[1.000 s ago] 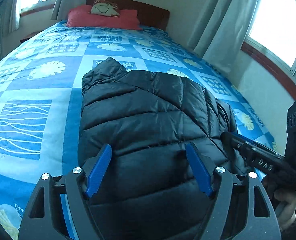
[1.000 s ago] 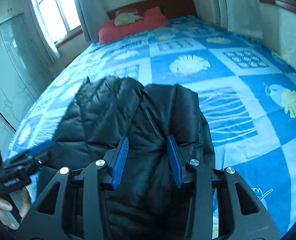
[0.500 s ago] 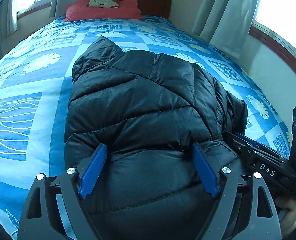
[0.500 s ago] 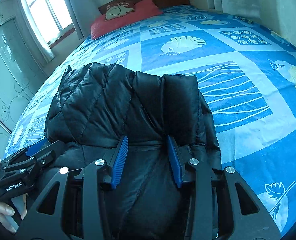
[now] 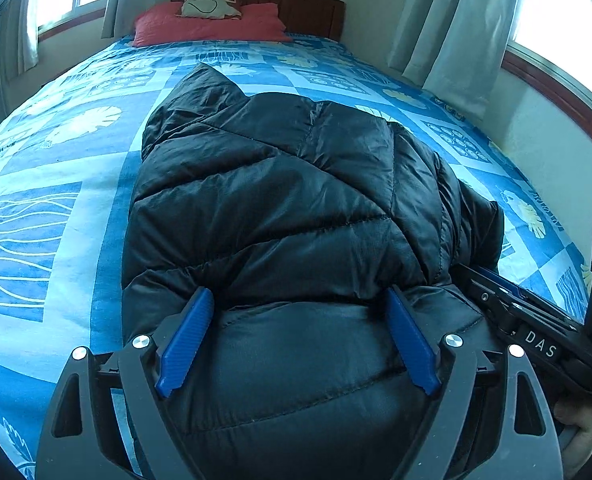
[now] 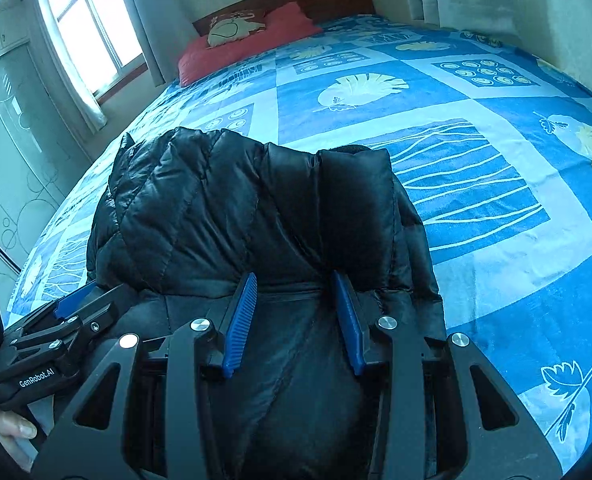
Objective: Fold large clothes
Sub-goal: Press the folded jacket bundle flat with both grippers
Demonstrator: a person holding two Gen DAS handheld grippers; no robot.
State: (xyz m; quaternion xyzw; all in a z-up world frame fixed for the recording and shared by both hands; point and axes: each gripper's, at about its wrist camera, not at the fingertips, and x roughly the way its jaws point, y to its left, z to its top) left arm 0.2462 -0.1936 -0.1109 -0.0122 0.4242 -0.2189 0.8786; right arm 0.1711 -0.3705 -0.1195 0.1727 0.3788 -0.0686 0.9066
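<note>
left gripper (image 5: 296, 320) jaws let go, apart | right gripper (image 6: 293, 304) clamped on jacket (image 5: 287, 200) | fold's down on bed (image 5: 55, 168), basically done

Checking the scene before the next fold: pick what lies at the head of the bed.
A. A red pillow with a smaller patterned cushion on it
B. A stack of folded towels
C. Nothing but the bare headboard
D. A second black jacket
A: a red pillow lies against the wooden headboard, with a smaller patterned cushion on top of it; the black puffer jacket lies nearer the camera.
</note>
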